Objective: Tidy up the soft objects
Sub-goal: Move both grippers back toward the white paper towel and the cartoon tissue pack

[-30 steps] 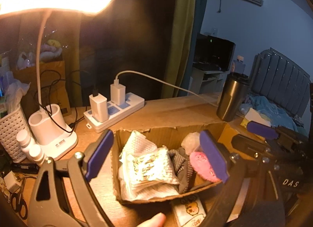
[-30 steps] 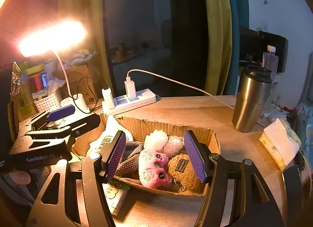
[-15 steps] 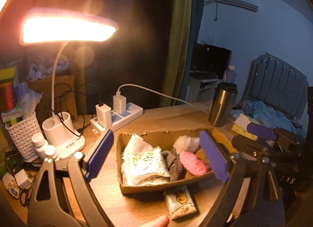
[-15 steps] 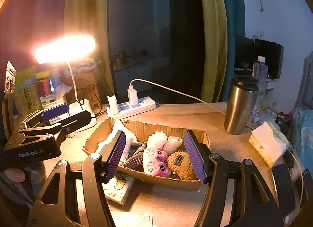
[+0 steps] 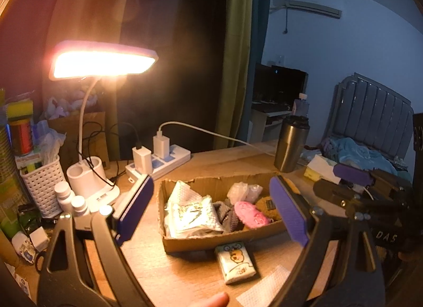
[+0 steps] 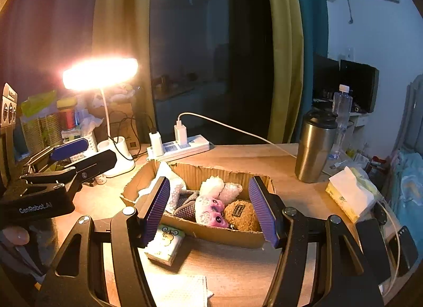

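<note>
A cardboard box (image 6: pixel 208 233) is set mid-desk (image 6: pixel 288 193), a tissue packet (image 6: pixel 165 244) before its front wall, a power strip (image 6: pixel 179 147) behind, a tumbler (image 6: pixel 314 148) toward the right edge.

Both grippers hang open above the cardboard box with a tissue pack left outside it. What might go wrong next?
The tissue pack lies tight against the cardboard box wall, so a finger could catch the rim and shove the box. The steel tumbler stands near the box's right end; a wide swing of the right gripper might tip it.
</note>
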